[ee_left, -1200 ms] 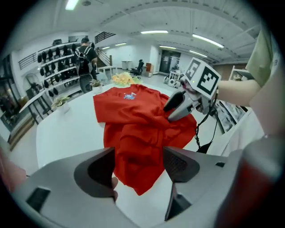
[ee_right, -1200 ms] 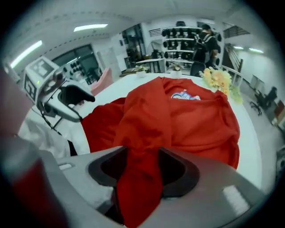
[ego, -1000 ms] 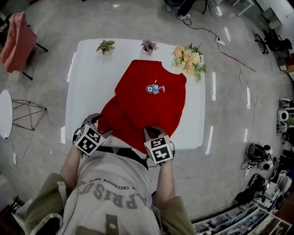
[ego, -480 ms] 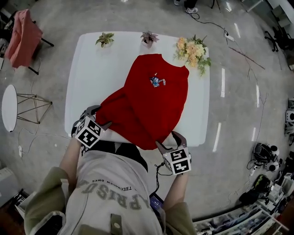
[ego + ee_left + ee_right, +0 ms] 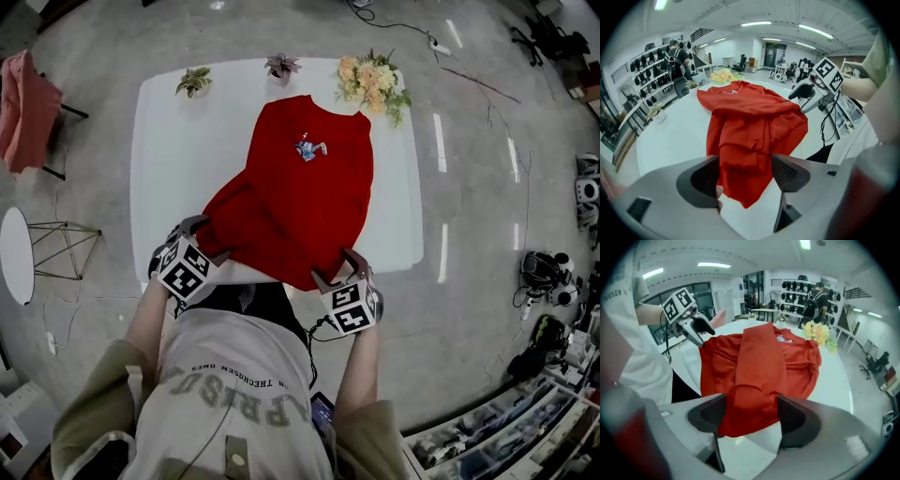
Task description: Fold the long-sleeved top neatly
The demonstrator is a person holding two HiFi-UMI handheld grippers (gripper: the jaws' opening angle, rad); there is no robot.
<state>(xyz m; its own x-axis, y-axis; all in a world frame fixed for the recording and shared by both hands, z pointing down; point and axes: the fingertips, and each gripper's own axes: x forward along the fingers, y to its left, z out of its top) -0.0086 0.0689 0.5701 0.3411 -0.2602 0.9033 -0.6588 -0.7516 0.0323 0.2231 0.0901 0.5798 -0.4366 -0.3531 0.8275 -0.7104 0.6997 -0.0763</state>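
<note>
A red long-sleeved top (image 5: 305, 197) lies lengthwise on the white table (image 5: 178, 141), collar at the far end and small printed figure facing up. Its near left part is bunched into folds (image 5: 750, 117). My left gripper (image 5: 206, 239) is at the near left corner of the top. Its jaws (image 5: 744, 173) stand wide, with bunched red cloth lying between them. My right gripper (image 5: 339, 269) is at the near right of the hem. It is open, and the folded hem (image 5: 759, 362) lies between its jaws (image 5: 752, 416) unpressed.
Two small potted plants (image 5: 194, 82) (image 5: 280, 66) and a flower bouquet (image 5: 372, 80) line the table's far edge. A chair draped in pink cloth (image 5: 23, 108) and a round white side table (image 5: 11, 253) stand to the left. Cables and gear lie on the floor at right.
My right gripper has opened, let go of the hem's middle and shifted right along the near edge. The left gripper has stayed at the left corner, rolling slightly.
</note>
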